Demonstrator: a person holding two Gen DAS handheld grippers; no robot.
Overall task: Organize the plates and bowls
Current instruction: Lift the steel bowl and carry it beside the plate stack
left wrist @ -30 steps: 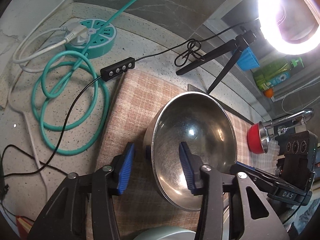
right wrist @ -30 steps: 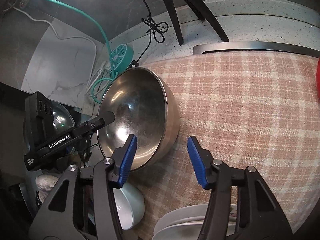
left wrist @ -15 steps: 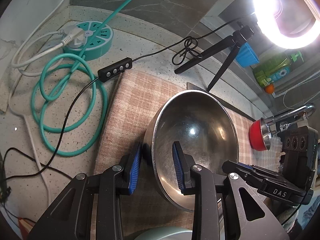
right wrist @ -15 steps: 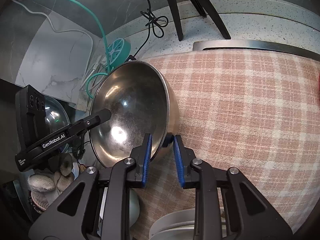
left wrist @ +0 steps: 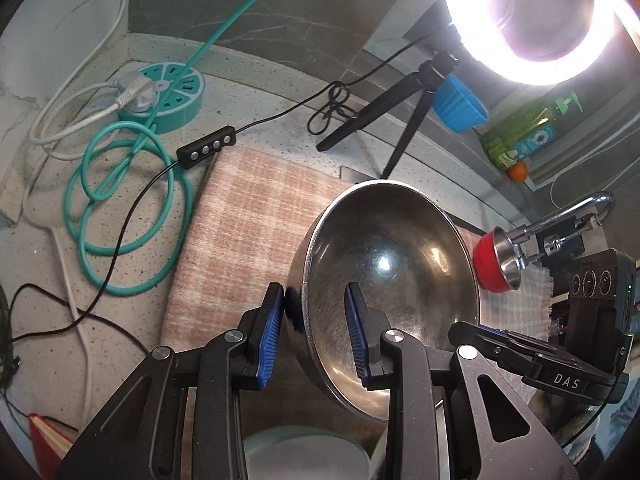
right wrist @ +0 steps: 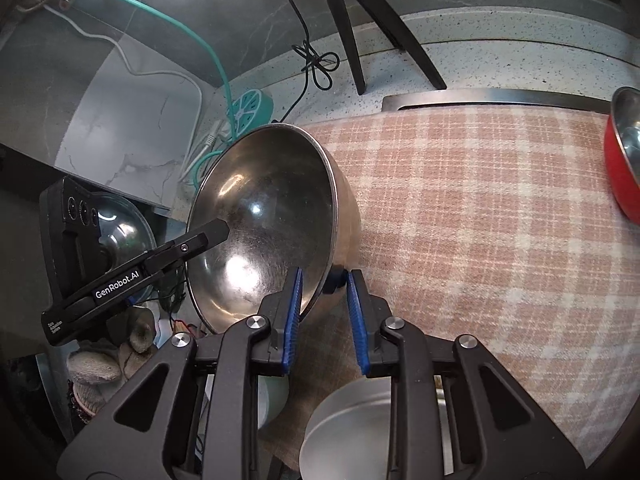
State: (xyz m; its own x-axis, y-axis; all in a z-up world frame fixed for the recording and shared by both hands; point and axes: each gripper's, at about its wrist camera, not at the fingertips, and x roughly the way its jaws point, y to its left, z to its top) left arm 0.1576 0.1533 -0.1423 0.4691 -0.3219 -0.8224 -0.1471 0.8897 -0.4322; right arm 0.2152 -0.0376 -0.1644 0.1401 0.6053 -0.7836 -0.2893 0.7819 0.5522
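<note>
Left wrist view. Left gripper (left wrist: pixel 316 332): blue-padded jaws just drawn in, now clamped across the rim of the steel mixing bowl (left wrist: pixel 404 264), one pad outside the wall, one inside. Bowl: large, polished, tilted, above the pink plaid cloth (left wrist: pixel 248 232). Right gripper (left wrist: pixel 532 360): black body marked "DAS", reaching to the bowl's opposite rim from the lower right. Red bowl with steel lining (left wrist: pixel 496 264): right of the steel bowl, lying on its side. Pale green bowl (left wrist: pixel 304 452): bottom edge, under the gripper, partly hidden. Speckled countertop (left wrist: pixel 132 272): bears a teal round power strip (left wrist: pixel 168 96), coiled teal cable (left wrist: pixel 124 204) and black inline switch (left wrist: pixel 206 147). Ring light (left wrist: pixel 536 16) on black tripod (left wrist: pixel 404 120): at the back.

Right wrist view. Right gripper (right wrist: pixel 324 312): jaws just drawn in, now gripping the steel bowl's (right wrist: pixel 272 224) near rim, pads either side of the wall. Left gripper (right wrist: pixel 132 268): marked "GenRobot.AI", a finger inside the bowl's far side. White plates (right wrist: pixel 348 428): stacked at the bottom edge, beneath the gripper. Red bowl (right wrist: pixel 624 160): right edge, on the cloth (right wrist: pixel 480 216).
</note>
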